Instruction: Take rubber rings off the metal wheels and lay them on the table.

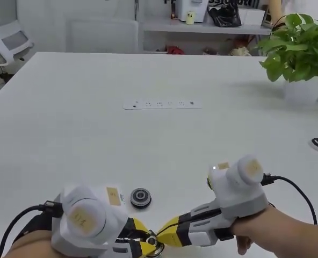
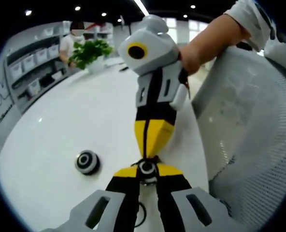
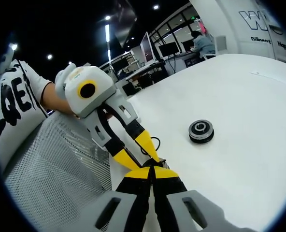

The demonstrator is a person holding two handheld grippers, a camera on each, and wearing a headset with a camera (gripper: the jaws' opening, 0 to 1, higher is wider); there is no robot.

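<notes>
Right at the near edge of the tabletop (image 1: 148,153) I have both claws meeting tip to tip over one small metal wheel (image 2: 147,167). The left claw (image 2: 147,176) is closed on that wheel from either side and holds it just off the surface, which gives me a fixed body to pull against. The right claw (image 3: 153,170) comes in from the opposite side with its jaws drawn together to a point and its tips against the wheel's rim. I judge it is placed there to nip the rubber band and peel it away, but I cannot tell whether any rubber is actually caught between the tips. I work this low and this close so that a freed ring has only a short way to fall.

Just beyond the claws, a little toward the left claw's side, a second wheel (image 1: 141,197) lies flat on the tabletop and apart from both claws. Its dark rubber ring (image 3: 201,139) looks to be on, so I take it as the next one, parked within easy reach.

Further out, toward the middle of the tabletop, a white power strip (image 1: 161,104) lies well apart from the work. A potted plant (image 1: 297,48) stands by the far right corner.
</notes>
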